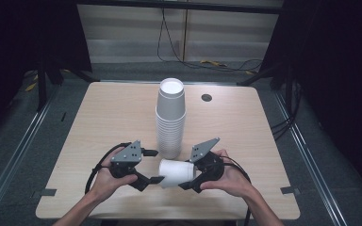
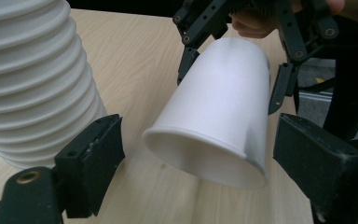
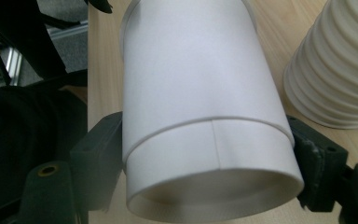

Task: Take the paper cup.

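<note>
Single paper cup [image 1: 175, 173]: white, smooth, tapered, lying sideways above the pale wood-grain bench [image 1: 103, 117]. Right hand-held gripper [image 1: 192, 177]: jaws clamped on the cup's base end. Left hand-held gripper [image 1: 153, 165]: jaws spread wide, flanking the cup's rim without touching. Just beyond both: a tall ribbed stack of nested white cups [image 1: 170, 117], upside down. Farther right: round cable hole [image 1: 206, 97].

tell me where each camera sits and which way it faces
High view: above the person's side, looking forward and down at the table; forearms, both hands show.
Left gripper view: on the left gripper, facing the cup.
Right gripper view: on the right gripper, gripping that cup.
All share the cup and the cup stack.
</note>
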`<control>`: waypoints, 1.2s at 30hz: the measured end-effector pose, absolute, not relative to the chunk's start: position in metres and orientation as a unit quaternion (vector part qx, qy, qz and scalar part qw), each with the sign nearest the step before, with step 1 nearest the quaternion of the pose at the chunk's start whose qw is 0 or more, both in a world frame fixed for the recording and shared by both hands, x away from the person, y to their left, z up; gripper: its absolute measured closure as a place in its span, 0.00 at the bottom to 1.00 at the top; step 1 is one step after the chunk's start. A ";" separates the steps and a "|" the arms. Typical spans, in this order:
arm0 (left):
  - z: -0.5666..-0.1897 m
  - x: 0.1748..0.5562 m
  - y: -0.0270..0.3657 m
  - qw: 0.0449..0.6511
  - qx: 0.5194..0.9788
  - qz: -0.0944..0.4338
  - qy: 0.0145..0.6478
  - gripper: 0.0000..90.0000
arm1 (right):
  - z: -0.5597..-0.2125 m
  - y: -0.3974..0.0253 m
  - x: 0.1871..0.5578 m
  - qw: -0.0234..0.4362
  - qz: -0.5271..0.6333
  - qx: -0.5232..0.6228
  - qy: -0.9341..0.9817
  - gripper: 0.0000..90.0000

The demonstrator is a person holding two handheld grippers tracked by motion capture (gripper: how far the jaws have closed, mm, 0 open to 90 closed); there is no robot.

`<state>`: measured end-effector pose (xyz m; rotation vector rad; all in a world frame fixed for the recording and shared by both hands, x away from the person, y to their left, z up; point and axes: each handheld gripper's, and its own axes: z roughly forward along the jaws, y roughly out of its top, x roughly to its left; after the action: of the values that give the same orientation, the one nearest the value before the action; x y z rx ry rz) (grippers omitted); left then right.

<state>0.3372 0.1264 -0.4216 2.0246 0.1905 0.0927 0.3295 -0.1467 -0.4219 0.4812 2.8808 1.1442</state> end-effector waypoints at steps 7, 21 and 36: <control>-0.423 0.335 0.126 0.537 0.838 0.039 0.088 0.17 | -0.426 -0.155 0.331 -0.004 0.398 0.165 0.902 0.25; -0.418 0.334 0.131 0.567 0.816 0.046 0.101 0.17 | -0.426 -0.165 0.337 -0.013 0.457 0.201 0.866 0.24; -0.411 0.336 0.139 0.595 0.795 0.050 0.109 0.17 | -0.426 -0.173 0.339 -0.027 0.533 0.215 0.818 0.24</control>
<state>0.3361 0.1393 -0.4105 1.8464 0.2521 0.1171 0.3386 -0.1733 -0.4261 0.6884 2.6153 1.7031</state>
